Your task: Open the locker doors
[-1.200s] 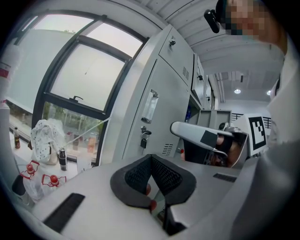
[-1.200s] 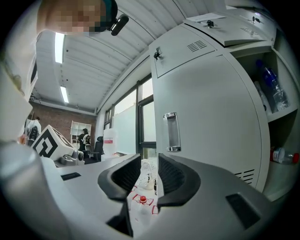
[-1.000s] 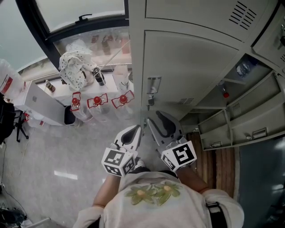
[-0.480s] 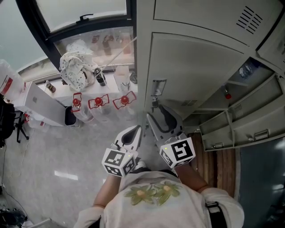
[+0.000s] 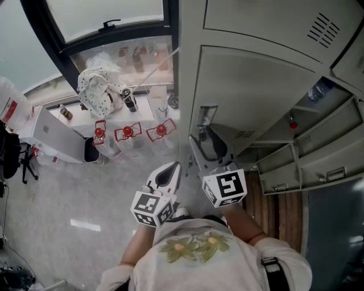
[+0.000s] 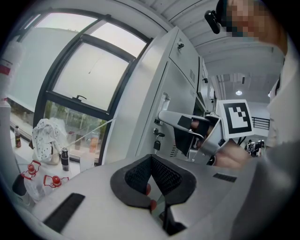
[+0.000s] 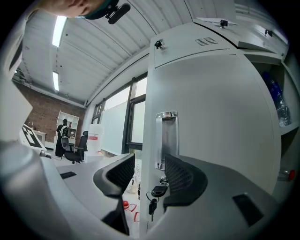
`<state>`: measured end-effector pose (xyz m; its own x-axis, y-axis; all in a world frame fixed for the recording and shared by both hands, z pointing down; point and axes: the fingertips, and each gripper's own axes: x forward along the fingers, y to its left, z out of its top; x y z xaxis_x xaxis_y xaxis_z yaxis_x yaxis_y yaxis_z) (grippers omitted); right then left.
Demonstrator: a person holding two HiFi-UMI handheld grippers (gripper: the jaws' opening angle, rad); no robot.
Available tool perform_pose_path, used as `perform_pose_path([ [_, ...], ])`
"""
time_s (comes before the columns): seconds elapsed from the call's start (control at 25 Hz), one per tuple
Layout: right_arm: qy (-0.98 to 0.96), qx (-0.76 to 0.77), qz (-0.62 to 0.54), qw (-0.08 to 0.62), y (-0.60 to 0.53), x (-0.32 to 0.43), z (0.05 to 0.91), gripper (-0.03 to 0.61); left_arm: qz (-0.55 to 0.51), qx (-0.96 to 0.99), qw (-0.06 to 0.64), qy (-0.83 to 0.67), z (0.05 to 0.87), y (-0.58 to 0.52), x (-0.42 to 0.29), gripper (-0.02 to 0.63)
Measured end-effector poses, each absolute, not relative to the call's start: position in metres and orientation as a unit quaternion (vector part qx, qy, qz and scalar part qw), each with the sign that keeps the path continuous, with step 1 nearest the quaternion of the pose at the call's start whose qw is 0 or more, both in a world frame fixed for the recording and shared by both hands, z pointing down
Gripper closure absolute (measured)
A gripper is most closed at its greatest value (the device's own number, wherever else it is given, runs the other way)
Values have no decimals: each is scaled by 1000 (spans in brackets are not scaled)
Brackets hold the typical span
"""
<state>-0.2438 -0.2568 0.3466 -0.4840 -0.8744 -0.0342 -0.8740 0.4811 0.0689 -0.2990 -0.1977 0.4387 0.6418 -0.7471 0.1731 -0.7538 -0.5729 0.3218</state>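
A tall grey locker door (image 5: 250, 85) stands shut, with a metal handle (image 5: 207, 113) and a key (image 7: 157, 191) hanging in the lock below it. My right gripper (image 5: 203, 143) is open and has just been widening its jaws. In the right gripper view the right gripper (image 7: 147, 172) straddles the door's left edge, just below the handle (image 7: 166, 136), and its pads do not press on it. My left gripper (image 5: 169, 172) hangs lower left, away from the lockers. The left gripper (image 6: 151, 183) is shut with nothing in it.
To the right, lockers (image 5: 310, 142) stand open, with a water bottle (image 5: 317, 91) on a shelf. At the left there is a window (image 5: 96, 17), a sill with a spotted bag (image 5: 99, 85) and small bottles, and several red-capped jugs (image 5: 128, 133) on the floor.
My right gripper has moved up toward the door handle and its jaws have spread wider. The left gripper has stayed where it was.
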Motion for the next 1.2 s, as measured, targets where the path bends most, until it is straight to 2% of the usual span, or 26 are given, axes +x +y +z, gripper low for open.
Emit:
perform_pose_path([
  [1.2, -827, 556, -71, 51, -287, -258, 345, 391, 8, 874, 196, -444, 447, -204, -326, 584],
])
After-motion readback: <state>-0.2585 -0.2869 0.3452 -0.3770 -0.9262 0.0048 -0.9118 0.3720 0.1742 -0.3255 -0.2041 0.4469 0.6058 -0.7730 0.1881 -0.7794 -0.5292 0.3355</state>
